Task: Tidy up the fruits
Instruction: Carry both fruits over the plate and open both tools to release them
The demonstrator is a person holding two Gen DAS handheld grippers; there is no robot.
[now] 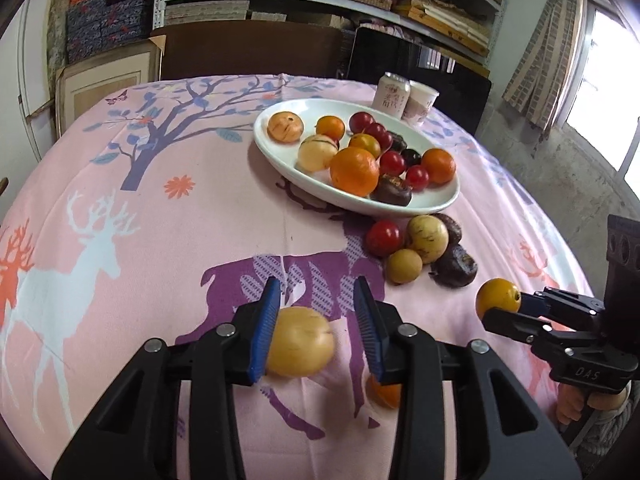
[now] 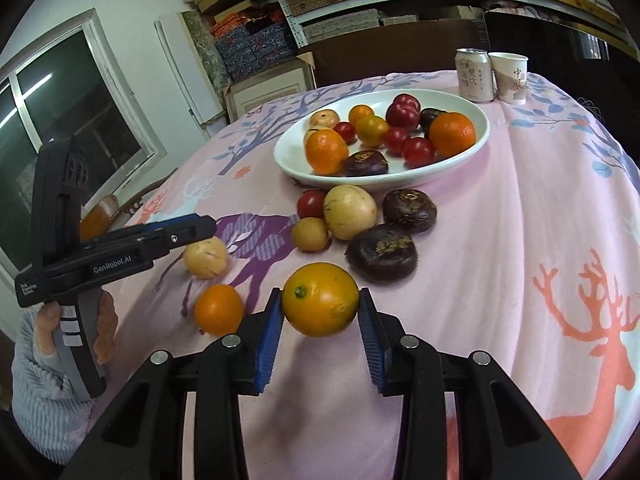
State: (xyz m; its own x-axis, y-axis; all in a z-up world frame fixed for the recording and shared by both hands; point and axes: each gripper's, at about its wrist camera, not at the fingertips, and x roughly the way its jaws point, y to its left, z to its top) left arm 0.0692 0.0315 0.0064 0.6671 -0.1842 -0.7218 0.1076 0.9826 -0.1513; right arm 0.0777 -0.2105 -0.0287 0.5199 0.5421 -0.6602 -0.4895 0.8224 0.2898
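The right claw [image 2: 320,334] is clamped on a yellow-orange fruit [image 2: 320,299], both pads pressing its sides and carrying it clear of the bench [image 2: 500,240]. The left claw [image 1: 316,328] stands part open around a pale yellow fruit [image 1: 298,342]: the left pad touches its side, the right pad is apart from it, and the fruit lies on the cloth, so it is not held. Ahead of both claws sits the plate [image 1: 280,148] with oranges, tomatoes and dark fruits; more fruit lies loose between claws and plate. An orange [image 2: 219,309] rests just left of the right claw.

These fruits look round, smooth and light, so likely to roll or squirt out. Best gripped across the widest middle, gently; the tomatoes look soft.
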